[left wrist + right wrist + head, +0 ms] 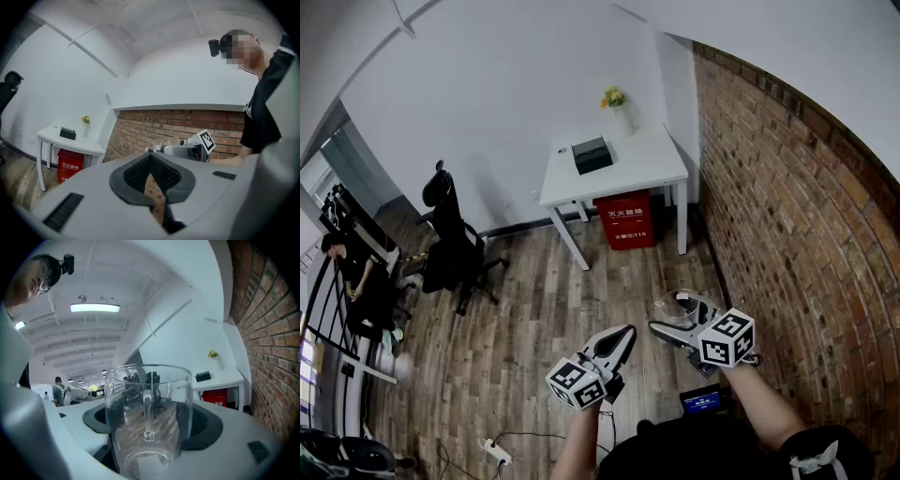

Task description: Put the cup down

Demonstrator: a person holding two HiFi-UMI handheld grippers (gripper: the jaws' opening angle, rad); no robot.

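I'm gripping the clear glass cup point(147, 418) between the wide-spread jaws of my right hand-held gripper point(678, 314), hanging lower right of the head view over the wood floor point(534, 309). Left hand-held gripper point(625, 334), lower centre, is sitting closed, empty.

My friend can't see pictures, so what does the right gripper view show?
A clear glass cup with a handle stands upright, held between the right tool's two grey pads. Behind it are a white table, a red box and a brick wall.
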